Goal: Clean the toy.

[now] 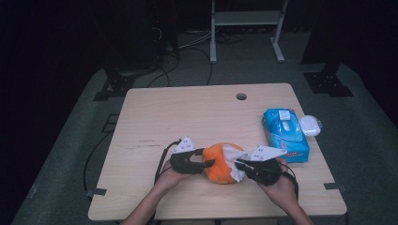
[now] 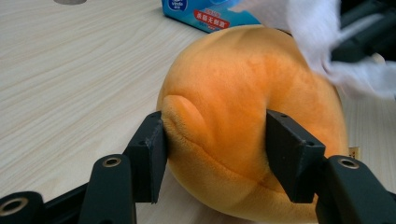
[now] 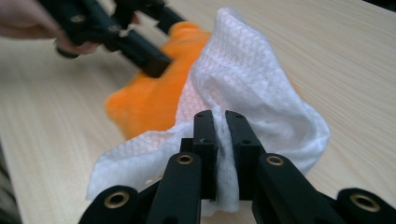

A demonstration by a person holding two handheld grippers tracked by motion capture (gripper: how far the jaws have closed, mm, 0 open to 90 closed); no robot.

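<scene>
A round orange plush toy (image 1: 218, 165) lies near the front middle of the table. My left gripper (image 1: 206, 164) is shut on its left side; in the left gripper view the jaws squeeze the orange plush toy (image 2: 243, 121) from both sides, left gripper (image 2: 215, 154). My right gripper (image 1: 239, 165) is shut on a white wet wipe (image 1: 233, 159) that lies against the toy's right top. In the right gripper view the white wet wipe (image 3: 252, 93) is pinched between the jaws of the right gripper (image 3: 220, 123), draped over the orange plush toy (image 3: 149, 98).
A blue pack of wet wipes (image 1: 285, 134) lies at the right of the table, with a small white round case (image 1: 310, 125) beside it. A cable hole (image 1: 241, 96) is at the back. The wooden table (image 1: 164, 122) has free room at left and back.
</scene>
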